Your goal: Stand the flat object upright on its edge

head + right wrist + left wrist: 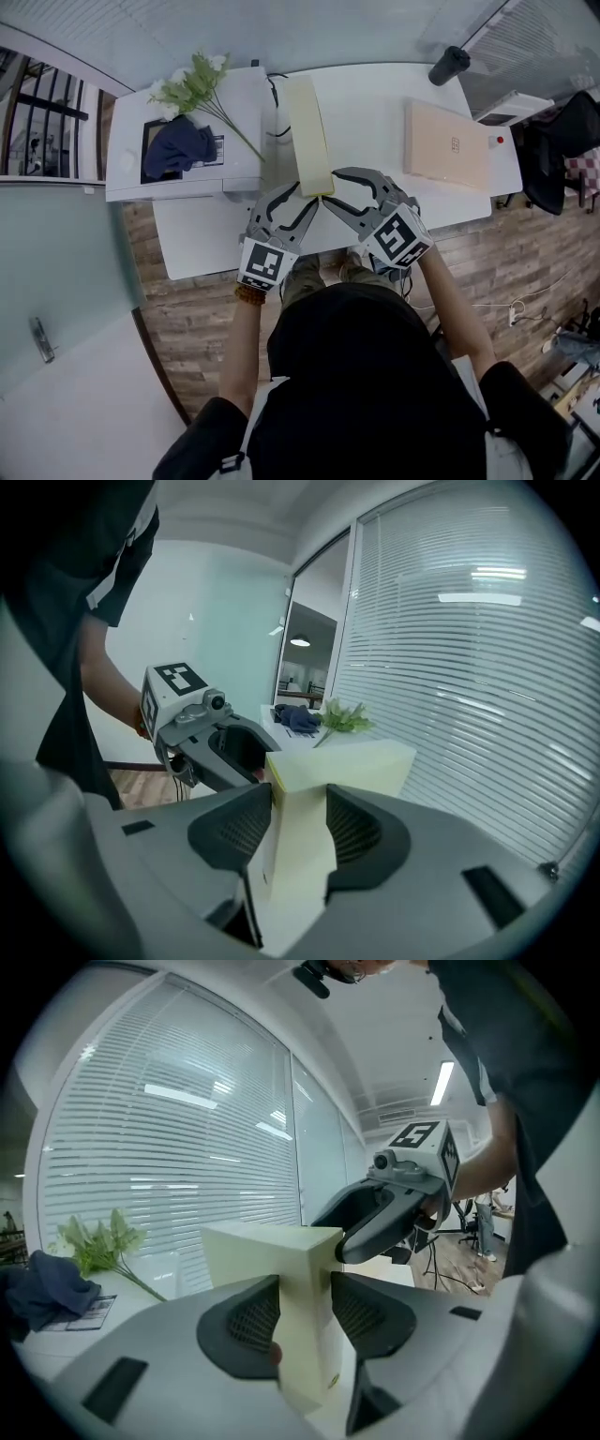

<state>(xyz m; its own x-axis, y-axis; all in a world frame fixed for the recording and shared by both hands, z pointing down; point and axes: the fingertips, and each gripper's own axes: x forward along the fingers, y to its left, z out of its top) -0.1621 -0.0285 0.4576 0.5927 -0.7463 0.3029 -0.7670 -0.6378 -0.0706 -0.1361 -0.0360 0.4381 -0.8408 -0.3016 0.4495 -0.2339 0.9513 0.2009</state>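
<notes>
Across the work surface, from the left: a spray of flowers (192,82) and a dark cloth (178,145) lie on the side cabinet (127,178), untouched; the left gripper (300,199) is clamped on the near end of the pale yellow flat box (307,131), pads pressed to both broad faces; the box stands narrow edge uppermost over the white table (375,103); the right gripper (336,192) grips the same end likewise; a tan board (447,142) and a black cup (448,66) sit well apart. Judgement: tipping-up appears done; whether the lower edge bears on the table cannot be told; release and unaided standing remain.
</notes>
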